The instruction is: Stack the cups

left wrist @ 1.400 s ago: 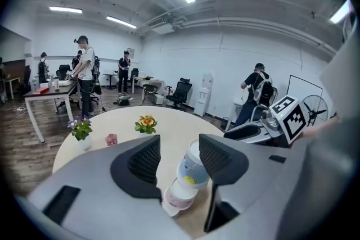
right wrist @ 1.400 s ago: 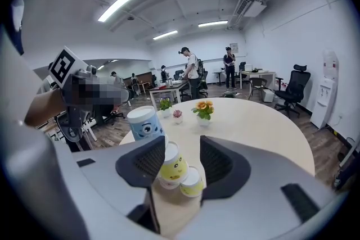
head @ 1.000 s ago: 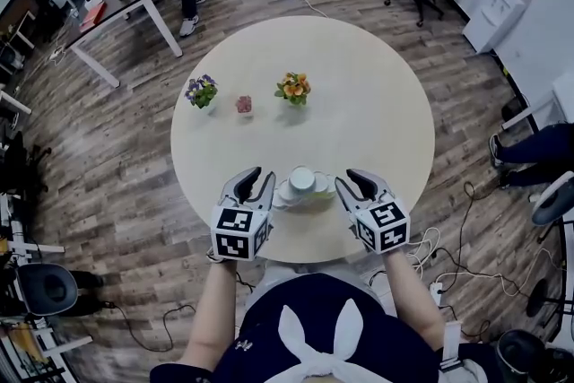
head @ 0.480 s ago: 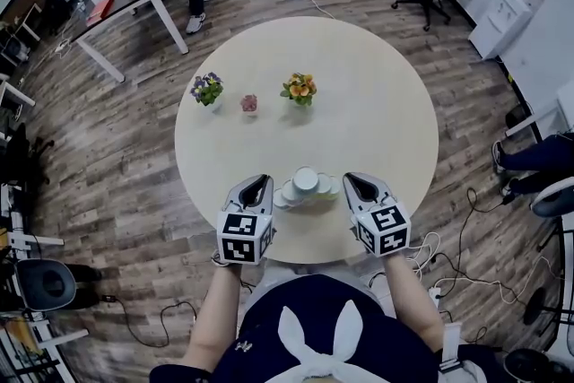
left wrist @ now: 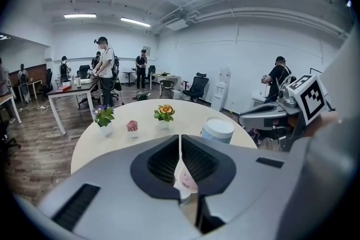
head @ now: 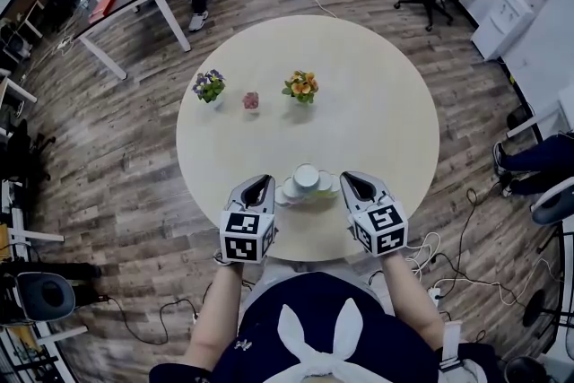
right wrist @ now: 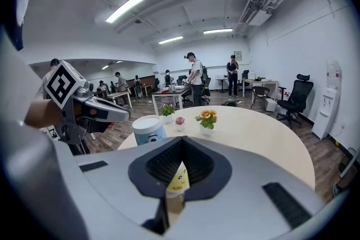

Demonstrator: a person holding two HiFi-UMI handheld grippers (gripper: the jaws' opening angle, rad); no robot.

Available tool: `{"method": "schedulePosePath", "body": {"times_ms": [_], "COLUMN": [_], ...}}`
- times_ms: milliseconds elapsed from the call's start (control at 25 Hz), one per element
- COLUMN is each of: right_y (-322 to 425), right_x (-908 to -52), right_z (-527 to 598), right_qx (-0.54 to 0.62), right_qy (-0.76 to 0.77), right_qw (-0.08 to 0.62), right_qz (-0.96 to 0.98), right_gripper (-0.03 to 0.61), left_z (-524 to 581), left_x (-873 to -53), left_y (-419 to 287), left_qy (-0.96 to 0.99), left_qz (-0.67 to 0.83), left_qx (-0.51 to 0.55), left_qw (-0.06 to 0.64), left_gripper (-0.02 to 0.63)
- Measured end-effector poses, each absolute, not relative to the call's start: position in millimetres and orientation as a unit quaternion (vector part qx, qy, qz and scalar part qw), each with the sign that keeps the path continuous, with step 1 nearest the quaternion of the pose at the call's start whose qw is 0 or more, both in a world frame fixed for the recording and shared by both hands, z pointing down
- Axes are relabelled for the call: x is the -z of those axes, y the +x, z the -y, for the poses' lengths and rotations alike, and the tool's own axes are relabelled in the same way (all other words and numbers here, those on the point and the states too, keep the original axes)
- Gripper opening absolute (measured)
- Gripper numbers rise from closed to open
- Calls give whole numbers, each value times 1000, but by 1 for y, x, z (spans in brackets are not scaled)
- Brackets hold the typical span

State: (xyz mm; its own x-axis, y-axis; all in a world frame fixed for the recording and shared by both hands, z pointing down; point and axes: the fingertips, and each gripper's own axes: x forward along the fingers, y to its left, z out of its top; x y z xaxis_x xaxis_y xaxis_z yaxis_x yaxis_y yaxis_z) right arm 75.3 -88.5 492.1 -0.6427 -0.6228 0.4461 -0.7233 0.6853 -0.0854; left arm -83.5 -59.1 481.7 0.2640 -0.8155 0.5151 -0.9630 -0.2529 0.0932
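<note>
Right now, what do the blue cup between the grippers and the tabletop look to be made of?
Blue cup: pale blue wall with small printed marks and a white matte top. It is probably paper or thin plastic; I cannot tell which. Tabletop: pale beige, smooth and matte, with no grain showing, so likely laminate or painted board.

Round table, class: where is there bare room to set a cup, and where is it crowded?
The table is bare on its right half, from the orange flower pot to the rim. The strip between the pot row and the cups is free. Crowded: the near edge around the cups, and the far left with the purple pot and pink pot.
</note>
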Motion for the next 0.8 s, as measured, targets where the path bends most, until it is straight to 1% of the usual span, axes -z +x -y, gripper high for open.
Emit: {"method": "schedulePosePath", "body": {"times_ms": [800], "right_y": [74], "right_x": [-495], "right_z": [82], "right_qx": [-135], "right_qy": [367], "right_qw": [199], "right_qz": [899], "right_gripper": [3], "left_z": [56], "left_x": [-481], "left_y": [-81], "left_qy": [774], "left_qz": [574], "left_qx": [-177], "left_qw": [202], "left_gripper": [29]}}
